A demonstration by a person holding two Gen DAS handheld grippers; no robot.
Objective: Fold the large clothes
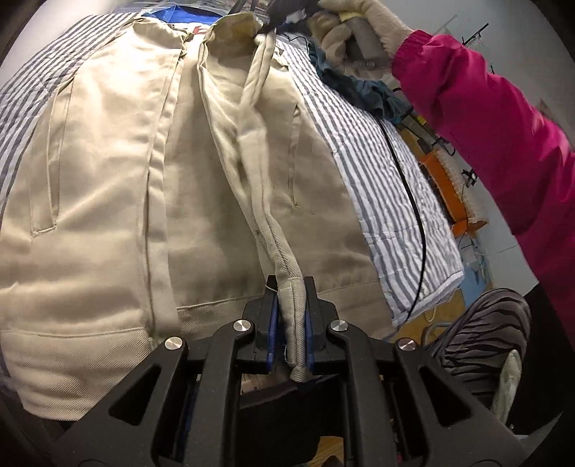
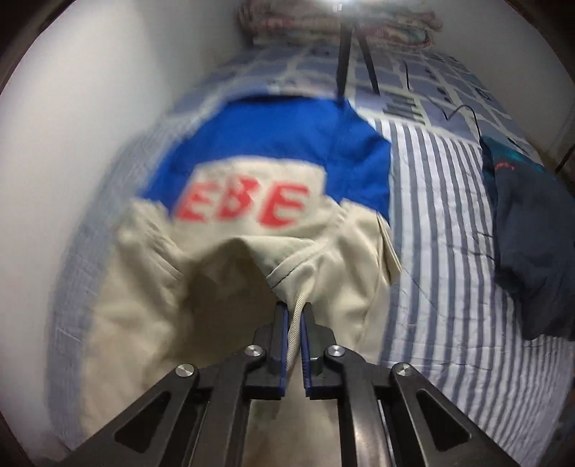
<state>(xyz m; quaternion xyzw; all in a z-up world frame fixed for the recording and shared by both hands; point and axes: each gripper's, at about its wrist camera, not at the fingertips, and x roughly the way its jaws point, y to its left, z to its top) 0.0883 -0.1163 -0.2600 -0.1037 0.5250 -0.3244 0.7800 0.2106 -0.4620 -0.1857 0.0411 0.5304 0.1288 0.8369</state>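
Note:
A large beige jacket [image 1: 107,179] lies spread on a striped bedspread [image 1: 377,172]. My left gripper [image 1: 290,287] is shut on the jacket's bottom hem edge, which runs as a lifted fold toward the far end. There my right gripper [image 1: 284,14], in a gloved hand, holds the same edge. In the right wrist view the right gripper [image 2: 295,316] is shut on a beige edge of the jacket [image 2: 222,280]. Beyond it the jacket shows a blue yoke and red letters "EBE" [image 2: 244,204]. That view is motion-blurred.
A dark blue garment [image 2: 532,233] lies on the bedspread [image 2: 442,251] to the right. A black cable [image 1: 413,201] runs over the bed. A white wall [image 2: 72,143] borders the bed's left side. The person's pink sleeve [image 1: 485,118] is at right.

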